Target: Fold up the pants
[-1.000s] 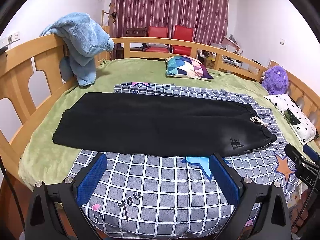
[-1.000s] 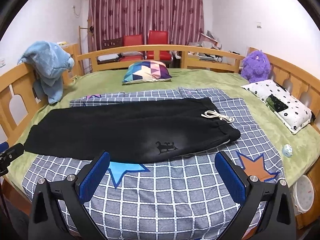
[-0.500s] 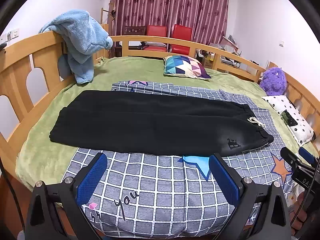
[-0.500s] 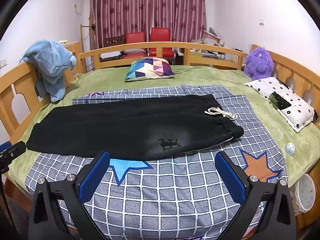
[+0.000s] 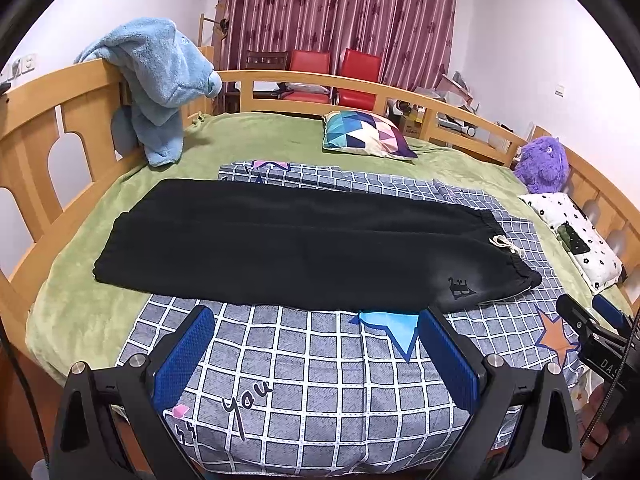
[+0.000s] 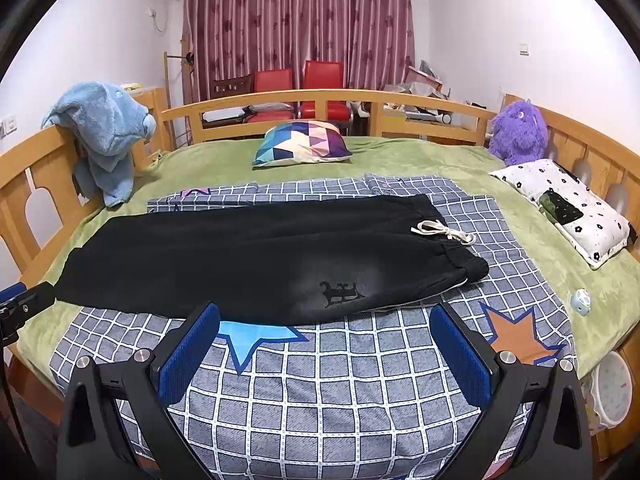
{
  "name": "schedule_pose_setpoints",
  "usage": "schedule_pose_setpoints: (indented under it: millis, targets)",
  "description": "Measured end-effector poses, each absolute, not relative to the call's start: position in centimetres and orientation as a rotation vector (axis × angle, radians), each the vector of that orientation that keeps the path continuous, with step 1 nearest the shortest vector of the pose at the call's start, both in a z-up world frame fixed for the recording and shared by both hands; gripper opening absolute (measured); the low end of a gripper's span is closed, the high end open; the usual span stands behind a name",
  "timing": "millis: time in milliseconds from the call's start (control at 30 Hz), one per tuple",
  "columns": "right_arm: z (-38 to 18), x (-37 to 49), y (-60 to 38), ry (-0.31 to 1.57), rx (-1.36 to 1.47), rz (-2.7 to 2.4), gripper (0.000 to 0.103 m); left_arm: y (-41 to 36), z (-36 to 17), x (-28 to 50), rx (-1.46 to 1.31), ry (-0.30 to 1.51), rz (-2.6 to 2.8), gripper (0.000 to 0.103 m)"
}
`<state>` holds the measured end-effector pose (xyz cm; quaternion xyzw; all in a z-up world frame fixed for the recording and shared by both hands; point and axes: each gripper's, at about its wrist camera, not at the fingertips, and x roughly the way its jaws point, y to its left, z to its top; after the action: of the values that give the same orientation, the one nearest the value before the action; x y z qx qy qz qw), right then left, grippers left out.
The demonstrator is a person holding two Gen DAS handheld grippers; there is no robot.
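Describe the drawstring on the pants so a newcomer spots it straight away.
Start at the bed with the green blanket, then find the black pants lying across the checked quilt. At their right end, on the waistband, sits the drawstring: a cream knotted cord, the only pale thing on the dark cloth.

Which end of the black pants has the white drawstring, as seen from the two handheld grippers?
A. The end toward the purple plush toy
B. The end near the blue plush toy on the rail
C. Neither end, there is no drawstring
A: the white drawstring lies at the waistband end of the black pants, on the side of the purple plush toy; the blue plush toy hangs beyond the leg end.
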<state>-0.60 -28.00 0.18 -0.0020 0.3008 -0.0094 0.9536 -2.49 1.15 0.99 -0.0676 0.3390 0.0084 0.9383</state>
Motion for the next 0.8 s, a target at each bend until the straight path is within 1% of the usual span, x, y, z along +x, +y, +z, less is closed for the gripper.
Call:
schedule_pose_setpoints:
  millis: [800]
  targets:
    - [0.22, -0.55, -27.93, 0.584, -0.008, -0.019, 0.103, 0.99, 1.28, -2.49, -0.159, 0.67, -0.01, 0.103]
